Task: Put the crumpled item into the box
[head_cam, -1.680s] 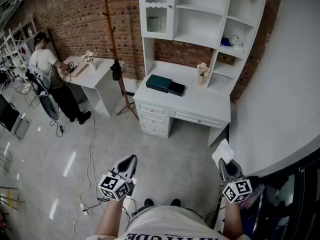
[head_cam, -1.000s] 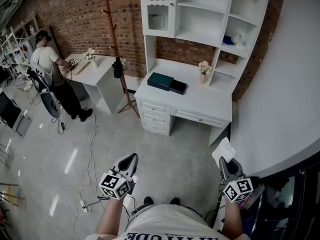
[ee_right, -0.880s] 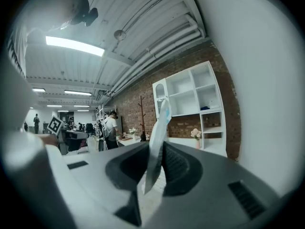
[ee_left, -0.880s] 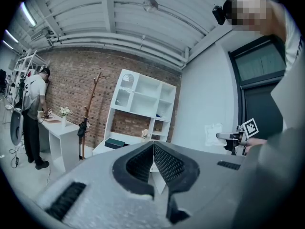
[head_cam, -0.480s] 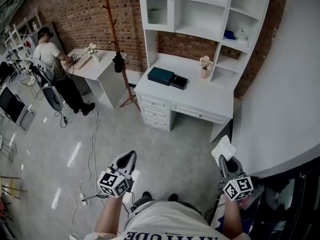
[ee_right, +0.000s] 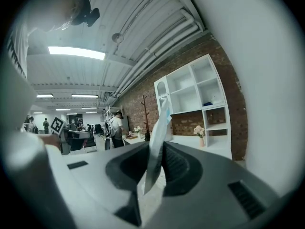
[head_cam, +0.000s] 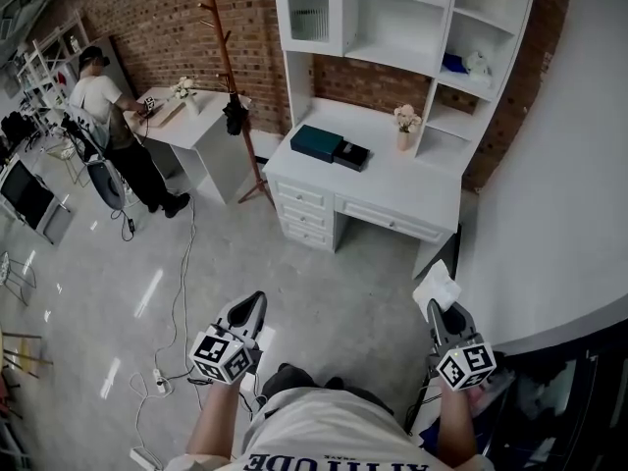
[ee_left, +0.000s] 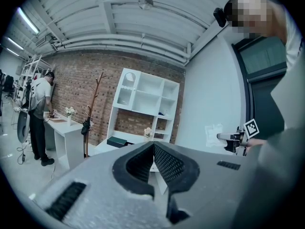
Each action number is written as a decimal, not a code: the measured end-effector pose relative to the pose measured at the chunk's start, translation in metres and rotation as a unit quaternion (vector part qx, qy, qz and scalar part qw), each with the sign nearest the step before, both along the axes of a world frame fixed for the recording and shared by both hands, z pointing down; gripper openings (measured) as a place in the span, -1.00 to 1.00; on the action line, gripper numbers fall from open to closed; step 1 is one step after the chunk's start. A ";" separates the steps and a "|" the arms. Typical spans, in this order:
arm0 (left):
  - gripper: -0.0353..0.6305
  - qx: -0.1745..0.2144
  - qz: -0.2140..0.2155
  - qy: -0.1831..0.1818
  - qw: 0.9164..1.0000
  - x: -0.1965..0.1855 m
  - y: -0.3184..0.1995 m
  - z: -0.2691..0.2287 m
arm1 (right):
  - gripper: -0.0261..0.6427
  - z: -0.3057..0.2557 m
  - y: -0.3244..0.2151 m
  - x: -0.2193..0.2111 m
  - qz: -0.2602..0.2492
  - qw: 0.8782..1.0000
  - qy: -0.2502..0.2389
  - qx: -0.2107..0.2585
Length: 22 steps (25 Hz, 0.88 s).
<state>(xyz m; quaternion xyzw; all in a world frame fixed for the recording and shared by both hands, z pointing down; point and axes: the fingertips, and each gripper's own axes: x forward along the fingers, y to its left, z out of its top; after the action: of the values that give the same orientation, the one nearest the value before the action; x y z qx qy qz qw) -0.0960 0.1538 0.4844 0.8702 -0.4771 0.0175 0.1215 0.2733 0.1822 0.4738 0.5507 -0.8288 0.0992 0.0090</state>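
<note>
Right gripper point(ee_right: 153, 149) jaws are pinching the crumpled item point(ee_right: 161, 123), a thin white sheet, narrow gap, most of it sticking up past the tips. Left gripper point(ee_left: 153, 147) jaws are sitting together, nothing between them. The box point(head_cam: 316, 142) is lying on the white counter point(head_cam: 392, 199), well apart, at 11 o'clock from the right gripper. Risks: the edge-only pinch letting the sheet slide out in transit, and a reach clipping the flower vase point(head_cam: 403, 130) at 3 o'clock of the box. Can't tell whether the box is open.
</note>
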 end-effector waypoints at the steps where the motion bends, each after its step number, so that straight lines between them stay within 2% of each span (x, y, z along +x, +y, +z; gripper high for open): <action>1: -0.82 0.000 0.001 0.000 1.000 0.002 -0.001 0.000 | -0.69 0.000 -0.002 0.000 -0.003 1.000 0.001 0.000; 11: -0.82 0.004 0.005 -0.002 1.000 0.008 -0.038 0.003 | -0.69 0.006 -0.034 -0.003 -0.007 1.000 0.009 -0.009; 22: -0.82 -0.002 0.034 -0.002 0.999 0.001 -0.129 0.014 | -0.70 0.009 -0.106 -0.020 0.006 1.000 0.015 -0.022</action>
<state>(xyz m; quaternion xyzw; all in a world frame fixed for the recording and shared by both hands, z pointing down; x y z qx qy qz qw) -0.0950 0.0245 0.4980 0.8855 -0.4477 0.0243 0.1220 0.2536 0.0762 0.4823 0.5571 -0.8227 0.1088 0.0327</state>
